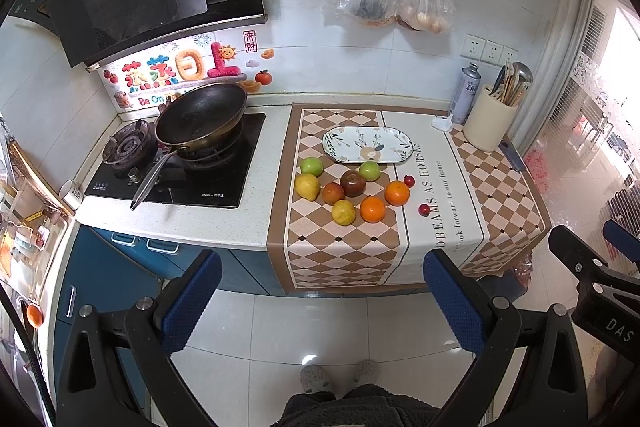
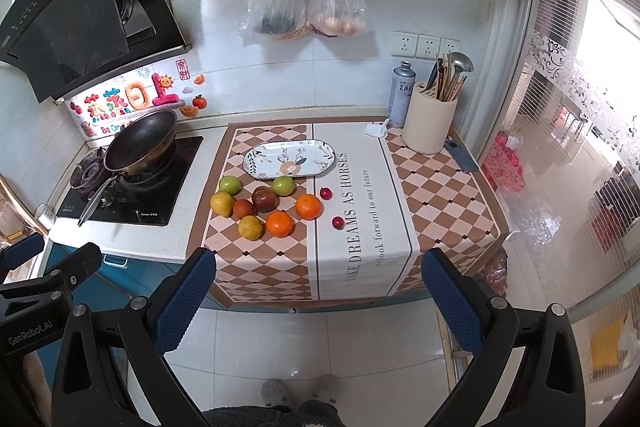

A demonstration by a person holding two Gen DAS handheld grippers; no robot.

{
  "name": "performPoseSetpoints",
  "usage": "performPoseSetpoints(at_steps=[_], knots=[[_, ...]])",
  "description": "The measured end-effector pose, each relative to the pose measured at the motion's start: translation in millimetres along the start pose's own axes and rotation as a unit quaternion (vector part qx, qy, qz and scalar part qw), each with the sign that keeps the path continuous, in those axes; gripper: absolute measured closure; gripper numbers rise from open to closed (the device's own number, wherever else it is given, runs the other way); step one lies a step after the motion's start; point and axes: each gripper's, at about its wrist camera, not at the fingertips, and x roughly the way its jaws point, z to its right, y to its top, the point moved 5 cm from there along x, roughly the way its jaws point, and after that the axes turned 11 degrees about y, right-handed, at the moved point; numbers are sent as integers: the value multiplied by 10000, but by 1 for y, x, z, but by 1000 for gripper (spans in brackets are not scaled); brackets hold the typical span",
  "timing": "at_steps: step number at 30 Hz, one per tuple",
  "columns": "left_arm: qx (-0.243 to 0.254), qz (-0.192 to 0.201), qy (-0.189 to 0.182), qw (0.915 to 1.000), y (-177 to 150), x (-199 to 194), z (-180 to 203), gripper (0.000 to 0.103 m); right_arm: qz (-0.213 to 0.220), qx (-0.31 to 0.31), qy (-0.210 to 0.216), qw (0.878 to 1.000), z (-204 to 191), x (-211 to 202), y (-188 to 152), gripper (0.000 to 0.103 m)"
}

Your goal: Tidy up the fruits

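Several fruits lie on the checked mat (image 1: 332,251) in front of an oval floral plate (image 1: 368,144) (image 2: 289,159): two green apples (image 1: 311,166) (image 2: 229,184), two yellow pears (image 1: 307,187) (image 2: 251,227), two oranges (image 1: 372,209) (image 2: 308,206), a dark red apple (image 1: 353,183) (image 2: 264,198) and two small red fruits (image 1: 424,209) (image 2: 338,222). The plate holds nothing. My left gripper (image 1: 324,301) and right gripper (image 2: 320,301) are both open and hang well back from the counter, above the floor, with nothing between their fingers.
A gas hob with a black pan (image 1: 200,117) (image 2: 141,143) sits left of the mat. At the back right stand a spray can (image 1: 465,95) and a cream utensil holder (image 1: 490,123) (image 2: 429,121). Plastic bags hang on the wall. The person's slippers show on the tiled floor.
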Motion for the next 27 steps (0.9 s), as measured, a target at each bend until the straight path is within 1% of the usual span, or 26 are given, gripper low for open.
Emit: performPoseSetpoints(at_steps=[12, 15, 18, 19, 22, 24, 27], knots=[[-14, -5, -23, 10000, 0, -3, 3, 0, 23, 73, 61, 10000, 6, 5, 3, 0], [-56, 29, -33, 10000, 1, -3, 11, 0, 52, 189, 79, 9998, 17, 10, 5, 0], [-159, 108, 43, 9998, 6, 8, 20, 0, 171, 314, 141, 9993, 35, 23, 8, 0], [-221, 165, 147, 9995, 8, 15, 23, 0, 186, 325, 192, 9991, 41, 31, 9, 0], [-292, 150, 458, 9984, 14, 41, 26, 0, 17, 415, 400, 9983, 57, 60, 9, 0], [-362, 108, 724, 9967, 16, 58, 28, 0, -162, 504, 605, 9968, 67, 86, 7, 0], [-480, 19, 963, 9942, 18, 83, 27, 0, -429, 520, 761, 9948, 74, 123, 2, 0]])
